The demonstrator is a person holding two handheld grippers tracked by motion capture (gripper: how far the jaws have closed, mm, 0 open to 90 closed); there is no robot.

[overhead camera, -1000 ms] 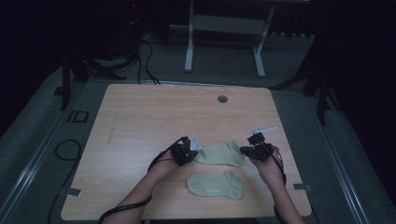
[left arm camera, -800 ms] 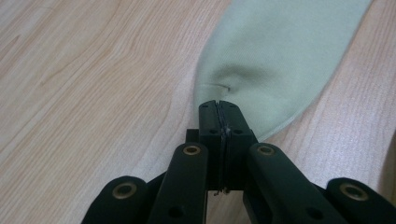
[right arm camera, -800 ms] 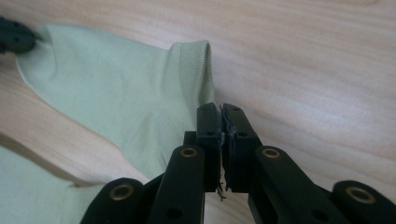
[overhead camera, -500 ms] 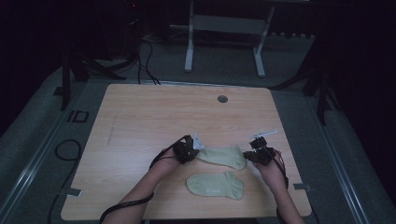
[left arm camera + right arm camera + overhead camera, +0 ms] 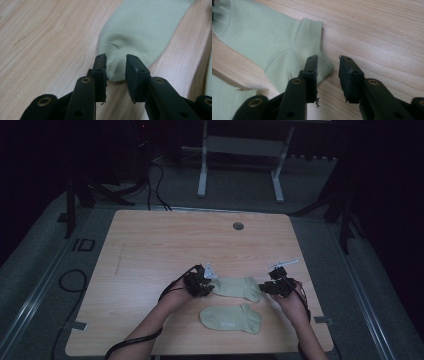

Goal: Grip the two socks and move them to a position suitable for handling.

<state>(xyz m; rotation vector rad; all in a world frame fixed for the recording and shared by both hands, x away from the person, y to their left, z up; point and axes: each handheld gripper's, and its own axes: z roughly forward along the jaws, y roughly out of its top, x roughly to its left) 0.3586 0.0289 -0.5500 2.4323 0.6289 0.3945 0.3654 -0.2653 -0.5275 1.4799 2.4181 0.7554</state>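
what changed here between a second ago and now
Both grippers have just been opening: the left gripper has let go of one end of the far sock, the right gripper the other end, and the sock lies flat on the table. The hands barely moved. The near sock stayed put.

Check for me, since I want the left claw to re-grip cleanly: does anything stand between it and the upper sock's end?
Nothing visible does. The left claw stands open right at the upper sock; the end lies in the gap, bare table beside it.
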